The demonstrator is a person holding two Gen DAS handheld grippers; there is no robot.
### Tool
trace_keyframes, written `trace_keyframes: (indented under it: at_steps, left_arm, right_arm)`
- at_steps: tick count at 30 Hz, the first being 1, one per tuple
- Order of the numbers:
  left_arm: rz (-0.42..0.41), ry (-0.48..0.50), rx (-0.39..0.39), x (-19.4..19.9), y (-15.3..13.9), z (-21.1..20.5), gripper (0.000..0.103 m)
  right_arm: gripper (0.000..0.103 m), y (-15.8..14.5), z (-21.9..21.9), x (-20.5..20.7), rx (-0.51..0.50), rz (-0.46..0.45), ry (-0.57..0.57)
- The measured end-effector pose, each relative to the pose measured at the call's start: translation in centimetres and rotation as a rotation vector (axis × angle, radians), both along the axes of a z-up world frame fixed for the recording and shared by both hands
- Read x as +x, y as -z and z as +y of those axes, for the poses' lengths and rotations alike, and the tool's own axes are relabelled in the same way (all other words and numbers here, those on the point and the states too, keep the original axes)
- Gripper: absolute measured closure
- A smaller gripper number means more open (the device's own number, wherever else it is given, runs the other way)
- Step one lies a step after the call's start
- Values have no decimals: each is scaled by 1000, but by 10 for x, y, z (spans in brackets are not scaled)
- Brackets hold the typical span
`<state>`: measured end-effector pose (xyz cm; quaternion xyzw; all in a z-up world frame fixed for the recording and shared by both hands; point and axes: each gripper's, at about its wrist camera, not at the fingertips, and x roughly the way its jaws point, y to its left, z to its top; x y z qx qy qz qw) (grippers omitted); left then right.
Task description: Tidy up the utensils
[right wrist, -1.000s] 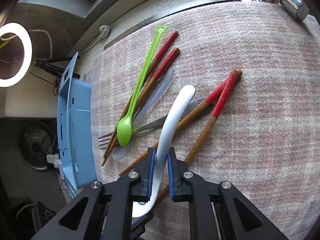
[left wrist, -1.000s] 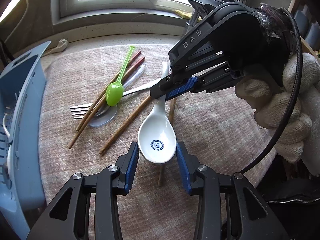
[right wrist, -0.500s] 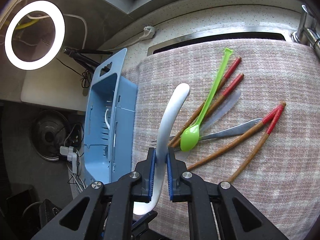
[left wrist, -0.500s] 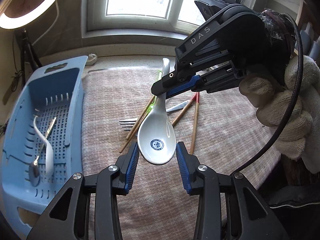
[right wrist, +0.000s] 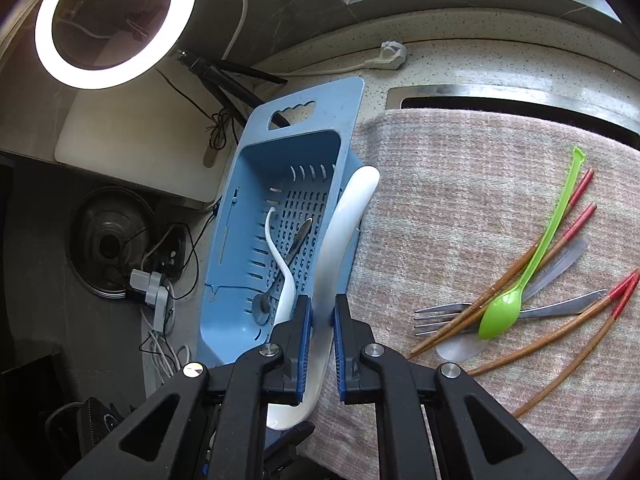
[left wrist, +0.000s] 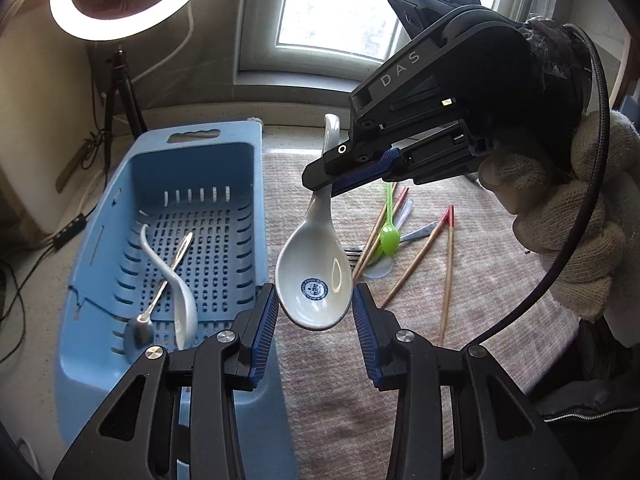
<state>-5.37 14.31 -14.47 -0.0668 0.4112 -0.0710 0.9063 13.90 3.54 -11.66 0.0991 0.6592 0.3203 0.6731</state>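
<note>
Blue basket [left wrist: 168,184] sits left of cloth-covered desk [left wrist: 328,408], right gripper [right wrist: 319,320] clamps white ceramic spoon [left wrist: 314,280] handle midair, bowl between released left gripper [left wrist: 314,320] pads: carry over rim, lower flat before letting go.

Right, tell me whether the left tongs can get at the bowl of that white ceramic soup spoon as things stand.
Probably yes. The left tongs are open, their blue pads flanking the white ceramic soup spoon bowl, with nothing between. The right tongs grip only its handle, higher up.
</note>
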Motion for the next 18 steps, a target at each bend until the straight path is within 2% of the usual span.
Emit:
trace_keyframes:
  at_steps: [18]
  left_arm:
    - [43, -100, -37, 0, 21, 41, 66]
  right_arm:
    - [93, 19, 66, 1, -72, -30, -100]
